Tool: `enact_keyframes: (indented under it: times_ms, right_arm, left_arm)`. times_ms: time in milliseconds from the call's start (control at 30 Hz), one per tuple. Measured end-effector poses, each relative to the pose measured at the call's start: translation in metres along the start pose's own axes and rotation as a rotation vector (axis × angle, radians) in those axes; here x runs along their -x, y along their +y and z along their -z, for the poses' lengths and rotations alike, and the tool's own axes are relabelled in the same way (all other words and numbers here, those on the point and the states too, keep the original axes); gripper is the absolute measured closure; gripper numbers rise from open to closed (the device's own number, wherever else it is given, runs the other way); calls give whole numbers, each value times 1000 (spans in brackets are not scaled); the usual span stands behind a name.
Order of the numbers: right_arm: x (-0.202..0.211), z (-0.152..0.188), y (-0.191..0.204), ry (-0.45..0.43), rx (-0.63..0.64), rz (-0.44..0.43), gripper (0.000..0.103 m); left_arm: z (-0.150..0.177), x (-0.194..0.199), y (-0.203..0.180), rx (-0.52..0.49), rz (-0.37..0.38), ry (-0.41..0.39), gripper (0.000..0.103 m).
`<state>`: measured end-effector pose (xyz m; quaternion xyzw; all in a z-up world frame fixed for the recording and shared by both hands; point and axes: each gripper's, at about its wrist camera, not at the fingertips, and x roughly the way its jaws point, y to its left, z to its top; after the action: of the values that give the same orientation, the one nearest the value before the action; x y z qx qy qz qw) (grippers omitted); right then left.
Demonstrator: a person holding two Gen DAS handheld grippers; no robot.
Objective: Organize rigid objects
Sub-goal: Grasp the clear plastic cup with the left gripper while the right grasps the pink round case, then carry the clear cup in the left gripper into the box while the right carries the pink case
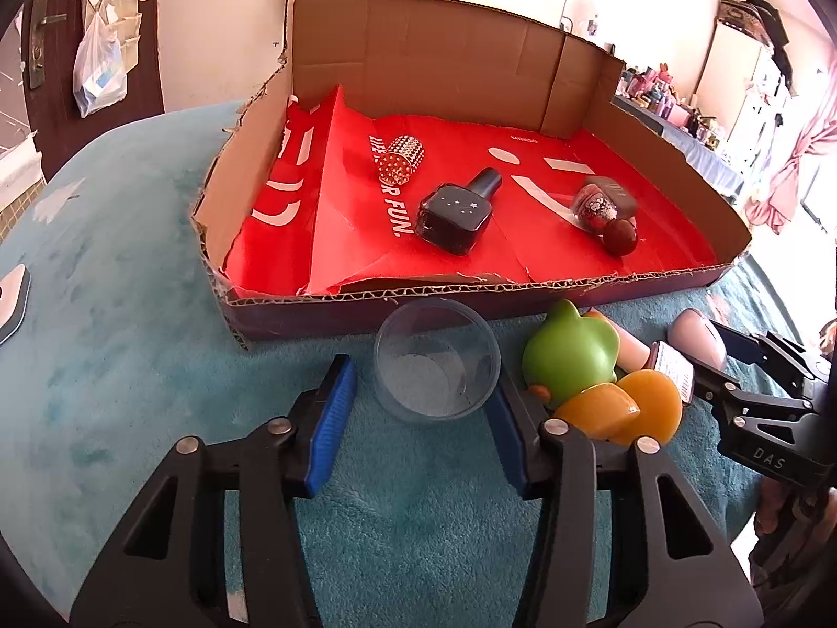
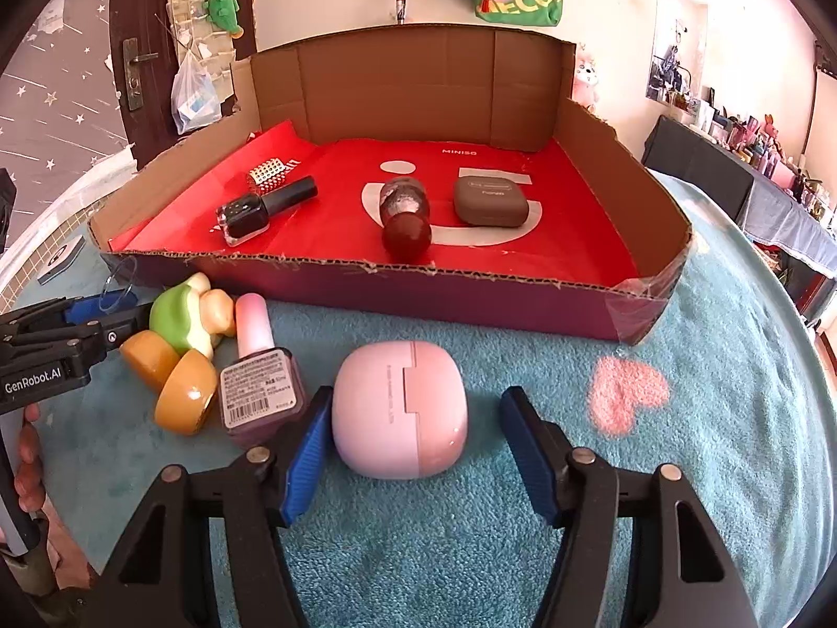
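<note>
Blue fingers (image 1: 335,418) of the left gripper (image 1: 423,413) sit low on the teal fuzzy cover (image 1: 131,314), one on each side of a small clear cup (image 1: 437,361). The cup stands upright with its mouth up, right between them. The finger on its right side touches the cup wall. The other finger is just beside it, with a thin gap showing. So the fingers are narrow around the cup, but I cannot tell if they squeeze it yet.

The right gripper (image 2: 416,450) has its fingers wide, not holding anything. A pink case (image 2: 400,413) lies flat between them, apart from both. Its long side runs away from the gripper, toward the box.

Between the two grippers lie a green and orange toy (image 2: 178,350) and a pink-capped bottle (image 2: 256,371), lying down.

Just past the cup is the low front wall of the cardboard box (image 1: 523,298). So the left hand is the nearer one for the cup, and I think the cup must go up and over that wall.

Inside, on red paper (image 1: 565,256), lie a sparkly cap (image 1: 400,161), a dark bottle (image 1: 460,212), a red-capped bottle (image 1: 601,214) and a grey case (image 2: 490,203).
</note>
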<state>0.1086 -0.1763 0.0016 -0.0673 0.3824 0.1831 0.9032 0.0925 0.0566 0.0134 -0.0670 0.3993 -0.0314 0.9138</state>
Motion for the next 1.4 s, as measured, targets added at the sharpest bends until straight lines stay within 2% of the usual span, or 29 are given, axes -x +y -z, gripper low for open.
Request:
enact_keyframes:
  times_ms: [100, 233, 367, 933, 1067, 1400]
  right_arm:
    - [0, 1, 1, -4, 0, 3, 41]
    - [1, 2, 3, -11, 0, 8, 44]
    - [3, 4, 3, -22, -4, 12, 53]
    - [31, 30, 2, -4, -44, -21, 53]
    - [38, 36, 5, 4, -51, -43, 53]
    - [48, 41, 11, 19, -80, -149, 53]
  left_arm:
    - [0, 1, 1, 9, 8, -4, 64]
    - [2, 2, 0, 1, 8, -5, 64]
    - [3, 5, 1, 11, 25, -3, 64]
    - [32, 28, -11, -21, 59, 21, 64]
    - [36, 32, -14, -31, 52, 25, 64]
    - [44, 43, -28, -66, 106, 47, 64]
